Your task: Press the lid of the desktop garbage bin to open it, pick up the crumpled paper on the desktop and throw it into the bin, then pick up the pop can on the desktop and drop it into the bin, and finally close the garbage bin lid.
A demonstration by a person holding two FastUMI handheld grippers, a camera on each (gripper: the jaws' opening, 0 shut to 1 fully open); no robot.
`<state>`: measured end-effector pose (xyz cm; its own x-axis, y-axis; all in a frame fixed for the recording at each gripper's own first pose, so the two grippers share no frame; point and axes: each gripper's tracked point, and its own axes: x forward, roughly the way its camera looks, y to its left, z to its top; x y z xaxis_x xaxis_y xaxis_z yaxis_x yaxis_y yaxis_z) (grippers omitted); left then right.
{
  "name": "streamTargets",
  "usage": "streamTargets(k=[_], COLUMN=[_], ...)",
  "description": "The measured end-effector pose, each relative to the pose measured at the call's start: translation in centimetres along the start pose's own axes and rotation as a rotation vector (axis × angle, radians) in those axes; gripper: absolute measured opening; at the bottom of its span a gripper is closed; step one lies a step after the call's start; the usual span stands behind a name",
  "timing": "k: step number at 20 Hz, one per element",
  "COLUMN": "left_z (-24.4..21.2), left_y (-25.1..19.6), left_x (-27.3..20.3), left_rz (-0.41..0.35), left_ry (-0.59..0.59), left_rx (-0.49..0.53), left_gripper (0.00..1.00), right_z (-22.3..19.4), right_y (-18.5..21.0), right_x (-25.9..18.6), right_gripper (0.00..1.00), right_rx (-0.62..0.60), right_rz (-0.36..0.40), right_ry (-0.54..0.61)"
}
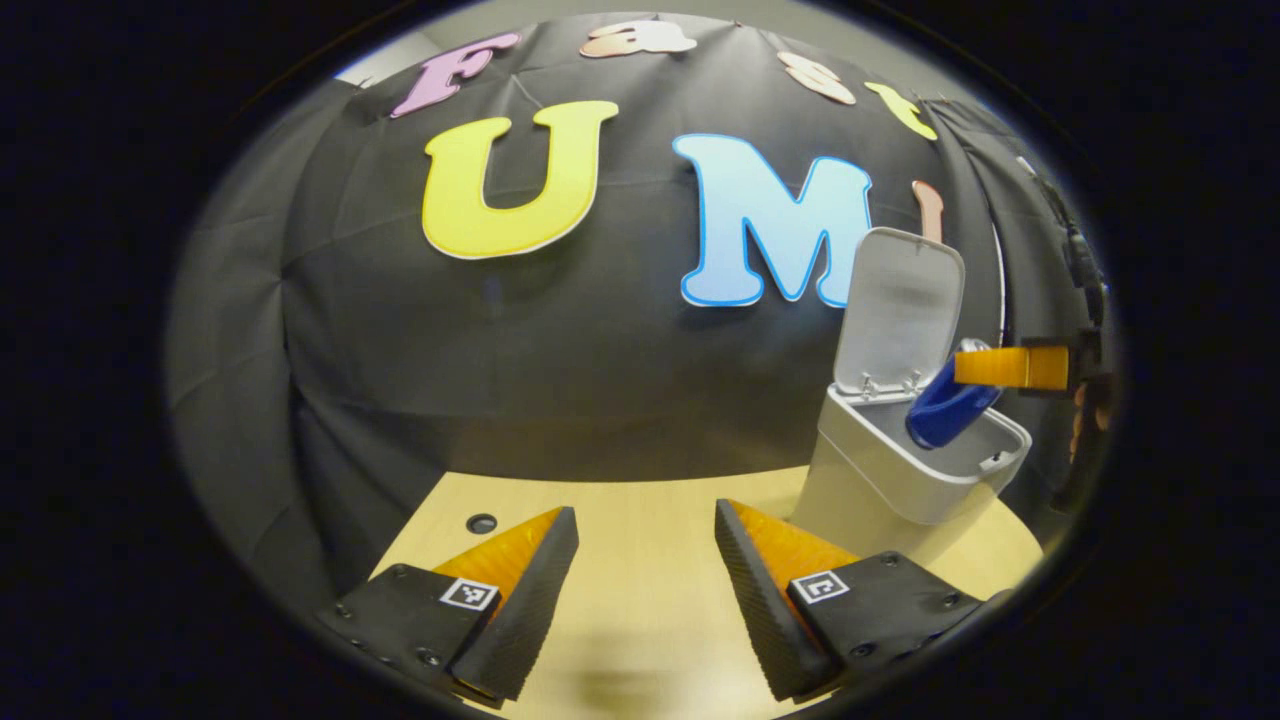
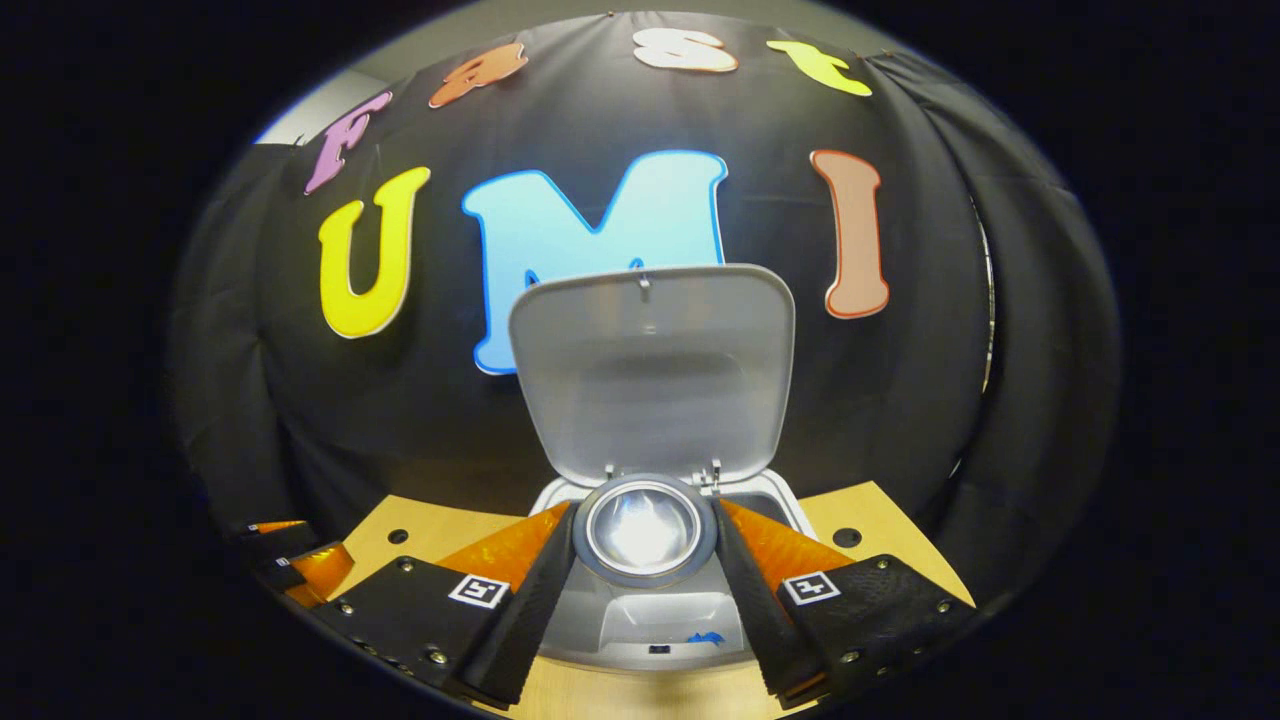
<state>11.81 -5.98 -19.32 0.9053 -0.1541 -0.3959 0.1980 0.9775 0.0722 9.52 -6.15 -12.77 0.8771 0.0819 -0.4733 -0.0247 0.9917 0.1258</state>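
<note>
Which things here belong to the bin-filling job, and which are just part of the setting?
Job:
- garbage bin
- bin lid, standing open
- pop can, held over the opening by the right gripper
- left gripper, open, holding nothing

Setting:
- wooden desktop
- black cloth wall

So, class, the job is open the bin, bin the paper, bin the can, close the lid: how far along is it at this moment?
Done: the lid stands open on the bin. The crumpled paper's whereabouts can't be told. In hand: the right gripper holds the pop can between both fingers, tilted above the bin's opening, not yet released. The left gripper hangs open over the desktop. Left: drop the can, then close the lid.
</note>
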Motion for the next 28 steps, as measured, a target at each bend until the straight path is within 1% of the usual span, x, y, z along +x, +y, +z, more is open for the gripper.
streamTargets(k=[6,9,10,13,15,16,17,20,26,28], left_z=[-0.8,-1.0,-1.0,-1.5,-1.7,-1.9,-2.0,-2.3,-2.8,-2.8], left_y=[0.3,0.2,0.2,0.3,0.4,0.4,0.5,0.7,1.5,1.8], left_x=[0.6,0.8,0.9,1.1,1.0,1.0,1.0,0.8,0.7,0.8], left_rz=[0.014,0.015,0.017,0.019,0.021,0.023,0.024,0.030,0.042,0.045], left_ry=[0.019,0.024,0.026,0.040,0.044,0.047,0.050,0.056,0.066,0.063], left_rx=[-0.011,-0.016,-0.016,-0.020,-0.030,-0.034,-0.037,-0.047,-0.065,-0.067], left_gripper=[0.91,0.91,0.94,0.94,0.94,0.88,0.91,0.91,0.91,0.91], right_z=[-4.4,-5.6,-5.4,-6.1,-6.5,-6.3,-6.8,-6.9,-7.6,-8.0], right_y=[-1.2,-1.2,-1.1,-1.2,-1.2,-1.1,-0.8,-1.0,-0.6,-0.3], right_x=[2.5,3.0,3.0,3.4,3.7,3.8,3.9,4.2,5.2,5.6], right_gripper=[0.84,0.84,0.84,0.84,0.84,0.84,0.84,0.84,0.85,0.85], right_rx=[0.000,0.002,-0.009,-0.042,-0.085,-0.071,-0.074,-0.070,-0.052,-0.035], right_rz=[-0.026,-0.025,-0.024,-0.033,-0.042,-0.032,-0.031,-0.046,-0.049,-0.037], right_ry=[0.141,0.193,0.191,0.205,0.216,0.217,0.226,0.238,0.267,0.284])
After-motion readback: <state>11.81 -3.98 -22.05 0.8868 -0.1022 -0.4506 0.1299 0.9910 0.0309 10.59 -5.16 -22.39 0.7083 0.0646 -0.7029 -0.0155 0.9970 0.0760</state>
